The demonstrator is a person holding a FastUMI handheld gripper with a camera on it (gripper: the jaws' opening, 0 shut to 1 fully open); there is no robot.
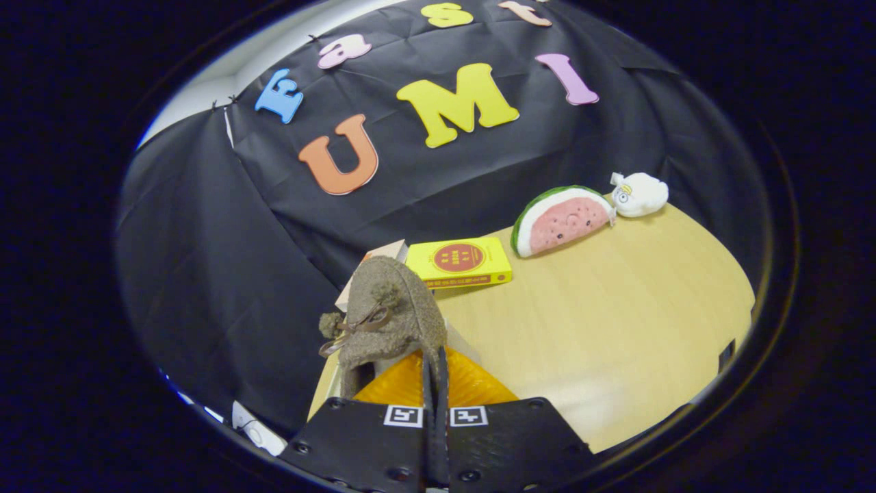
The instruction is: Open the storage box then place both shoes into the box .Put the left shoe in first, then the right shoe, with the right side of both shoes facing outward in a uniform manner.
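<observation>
My gripper [435, 383] is shut, its two fingers pinched together on the rim of a fuzzy grey-brown shoe [397, 308] with pompoms and a brown lace bow. The shoe hangs just ahead of the fingers, toe pointing away, with its orange inside [472, 387] showing on both sides of the fingers. I cannot tell whether it is the left or the right shoe. Pale panels of the storage box [384, 252] peek out behind and beside the shoe; most of the box is hidden by it.
On the light wooden table [616, 329], a yellow book [460, 261] lies just beyond the shoe. Farther right, a watermelon-slice plush [562, 220] and a small white plush [640, 194] rest against the black cloth wall. The table's edge runs left of the shoe.
</observation>
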